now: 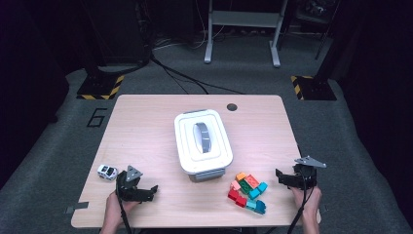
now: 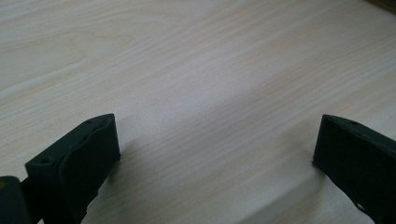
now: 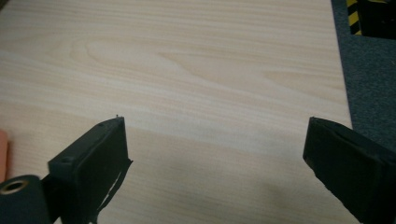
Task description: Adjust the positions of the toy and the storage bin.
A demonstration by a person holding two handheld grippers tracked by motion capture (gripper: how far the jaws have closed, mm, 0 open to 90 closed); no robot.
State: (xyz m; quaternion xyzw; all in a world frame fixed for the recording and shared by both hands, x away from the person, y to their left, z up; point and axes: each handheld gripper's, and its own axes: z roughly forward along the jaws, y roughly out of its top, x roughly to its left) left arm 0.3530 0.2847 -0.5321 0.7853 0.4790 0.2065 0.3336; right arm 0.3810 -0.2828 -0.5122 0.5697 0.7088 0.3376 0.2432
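Observation:
A white lidded box (image 1: 203, 141) with a grey handle stands in the middle of the wooden table (image 1: 146, 126). A pile of coloured bricks (image 1: 247, 191) lies near the front edge, right of the box. A small white toy car (image 1: 107, 171) sits at the front left. My left gripper (image 1: 148, 192) rests just right of the car, open, with bare wood between its jaws (image 2: 215, 140). My right gripper (image 1: 281, 178) is at the table's right edge, beside the bricks, open over bare wood (image 3: 215, 140). A sliver of an orange brick (image 3: 3, 154) shows at the left edge of the right gripper view.
A round cable hole (image 1: 232, 107) sits near the table's far edge. Grey carpet (image 3: 369, 84) lies past the table's right edge. Black-and-yellow striped stand feet (image 1: 102, 87) (image 1: 311, 85), cables and a grey metal frame (image 1: 243, 29) are on the floor behind.

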